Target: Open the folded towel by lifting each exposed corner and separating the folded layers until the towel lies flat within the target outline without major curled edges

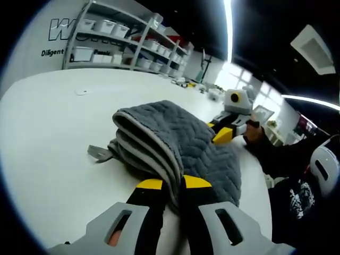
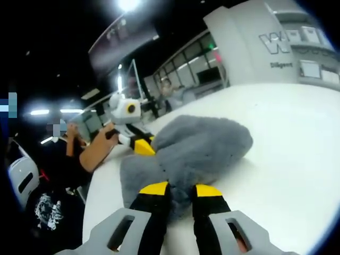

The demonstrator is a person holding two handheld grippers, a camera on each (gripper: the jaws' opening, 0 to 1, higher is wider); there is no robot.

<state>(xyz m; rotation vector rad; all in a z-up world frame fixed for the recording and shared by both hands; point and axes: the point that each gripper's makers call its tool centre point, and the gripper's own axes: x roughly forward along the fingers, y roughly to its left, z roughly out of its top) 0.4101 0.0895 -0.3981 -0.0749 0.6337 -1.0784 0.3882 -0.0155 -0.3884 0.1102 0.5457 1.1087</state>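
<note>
A grey quilted towel [image 1: 180, 143] lies folded in several layers on the white table [image 1: 48, 149]. My left gripper [image 1: 174, 184] is shut on the towel's near edge, its yellow-tipped jaws pinching the stacked layers. At the towel's far side the right gripper [image 1: 223, 134] touches the cloth, held by a hand. In the right gripper view the fluffy side of the towel [image 2: 202, 141] bulges up, and my right gripper [image 2: 181, 189] is shut on its near edge. The left gripper [image 2: 142, 145] grips the opposite edge there.
A small grey tag [image 1: 99, 153] sticks out from the towel's left side. Shelves with white bins [image 1: 122, 42] stand beyond the table, and small items [image 1: 183, 82] sit at its far edge. A person in a black shirt [image 2: 48, 207] stands close by.
</note>
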